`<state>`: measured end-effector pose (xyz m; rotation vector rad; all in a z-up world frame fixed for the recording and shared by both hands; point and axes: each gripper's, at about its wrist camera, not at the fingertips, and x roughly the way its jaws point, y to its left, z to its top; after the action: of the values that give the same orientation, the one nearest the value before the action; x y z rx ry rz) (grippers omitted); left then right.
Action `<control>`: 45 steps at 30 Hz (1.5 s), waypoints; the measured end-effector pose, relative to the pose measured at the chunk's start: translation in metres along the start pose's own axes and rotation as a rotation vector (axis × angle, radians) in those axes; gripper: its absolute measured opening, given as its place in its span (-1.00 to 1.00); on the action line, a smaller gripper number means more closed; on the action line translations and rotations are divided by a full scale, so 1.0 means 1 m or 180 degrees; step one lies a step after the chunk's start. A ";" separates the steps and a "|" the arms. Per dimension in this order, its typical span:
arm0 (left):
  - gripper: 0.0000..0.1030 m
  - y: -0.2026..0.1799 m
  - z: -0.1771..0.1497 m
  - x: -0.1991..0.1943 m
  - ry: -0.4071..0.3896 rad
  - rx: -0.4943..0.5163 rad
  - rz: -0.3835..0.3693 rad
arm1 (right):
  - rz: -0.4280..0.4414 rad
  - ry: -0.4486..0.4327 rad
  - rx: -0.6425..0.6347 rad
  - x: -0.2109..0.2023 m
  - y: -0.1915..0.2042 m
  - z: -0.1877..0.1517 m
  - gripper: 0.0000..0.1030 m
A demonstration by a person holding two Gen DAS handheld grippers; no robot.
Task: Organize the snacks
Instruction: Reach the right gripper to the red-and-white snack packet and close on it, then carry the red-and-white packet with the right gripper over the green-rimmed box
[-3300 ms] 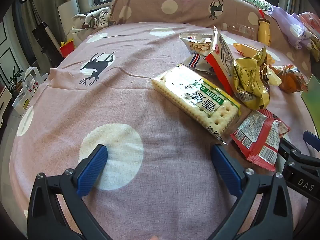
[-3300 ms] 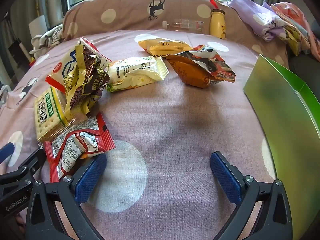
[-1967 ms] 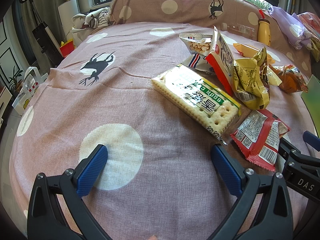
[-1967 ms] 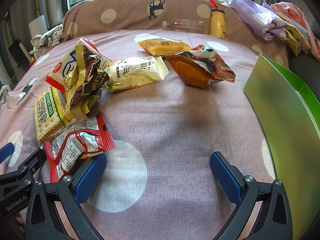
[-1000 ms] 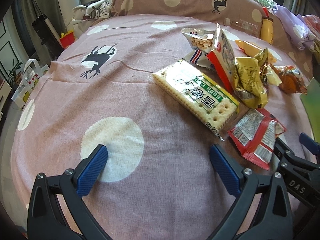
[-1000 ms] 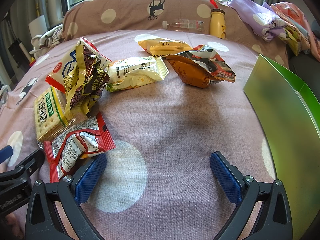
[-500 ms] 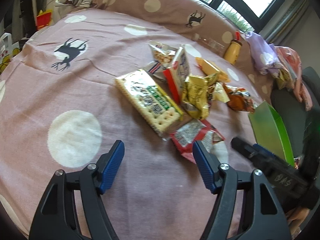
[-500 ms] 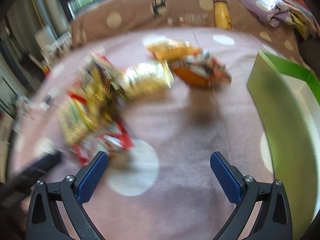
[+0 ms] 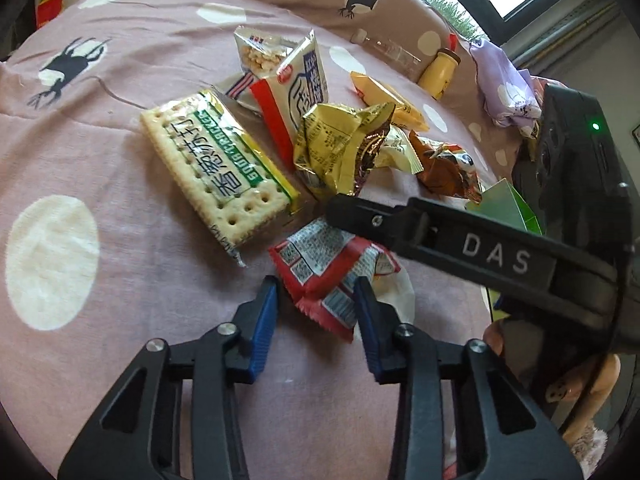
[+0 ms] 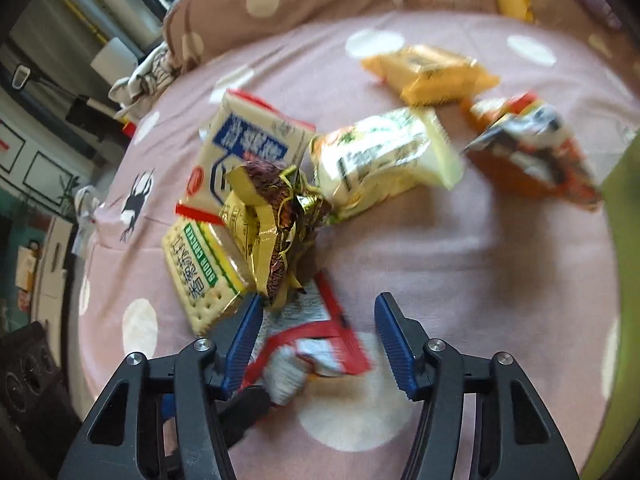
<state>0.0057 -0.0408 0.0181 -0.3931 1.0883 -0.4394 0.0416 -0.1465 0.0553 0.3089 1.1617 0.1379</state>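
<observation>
Beside the green box (image 9: 506, 206), left tool (image 9: 315, 284) closes pinching the red packet (image 9: 320, 252), right tool (image 10: 319, 302) closes, spread, over it.

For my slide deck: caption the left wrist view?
Left claw closing around a red snack packet beside a cracker pack on the bedspread.

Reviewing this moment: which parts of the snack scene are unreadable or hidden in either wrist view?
- Green box: left wrist view, mostly behind the right gripper's black arm; right wrist view, cut by the frame edge.
- Red snack packet: far end under that arm; in the right wrist view, motion-blurred.
- Orange packet: right wrist view, print blurred.
- Clear bottle: both views, too small to make out.
</observation>
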 end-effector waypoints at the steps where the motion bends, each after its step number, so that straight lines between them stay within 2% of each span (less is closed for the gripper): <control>1: -0.48 -0.002 0.001 0.002 0.0004 -0.0013 -0.0038 | 0.0042 -0.0006 -0.0002 0.000 0.000 -0.001 0.01; 6: -0.49 -0.011 0.004 0.001 -0.0061 0.0157 0.0090 | 0.0072 -0.0050 0.0083 -0.005 -0.006 -0.010 -0.08; 8: -0.55 -0.014 0.003 -0.003 -0.0096 0.0205 0.0068 | 0.0171 -0.0094 0.0151 -0.014 -0.008 -0.014 -0.20; 12: -0.56 -0.030 0.002 -0.012 -0.0211 0.0451 0.0086 | 0.0135 -0.0214 0.0196 -0.031 -0.009 -0.020 -0.19; 17: -0.56 -0.048 0.003 -0.023 -0.0312 0.0675 0.0062 | 0.0267 -0.0340 0.0335 -0.049 -0.016 -0.020 -0.19; 23: -0.56 -0.097 0.008 -0.039 -0.0542 0.1121 -0.0176 | 0.0310 -0.0943 0.0469 -0.110 -0.030 -0.028 -0.19; 28: -0.56 -0.142 0.006 -0.032 -0.0645 0.1484 -0.0522 | 0.0239 -0.1394 0.0802 -0.159 -0.068 -0.041 -0.19; 33: -0.56 -0.178 0.007 -0.015 -0.0499 0.1623 -0.0802 | 0.0071 -0.1678 0.1148 -0.187 -0.105 -0.050 -0.20; 36: -0.57 -0.199 0.002 -0.008 -0.0474 0.1760 -0.0954 | -0.0026 -0.1712 0.1369 -0.192 -0.127 -0.056 -0.20; 45: -0.57 -0.250 -0.009 0.027 -0.0130 0.2060 -0.1150 | -0.0110 -0.1878 0.1946 -0.205 -0.184 -0.081 -0.19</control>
<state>-0.0290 -0.2681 0.1213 -0.0178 0.7777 -1.0617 -0.1229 -0.3622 0.1490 0.8083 0.5948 -0.3318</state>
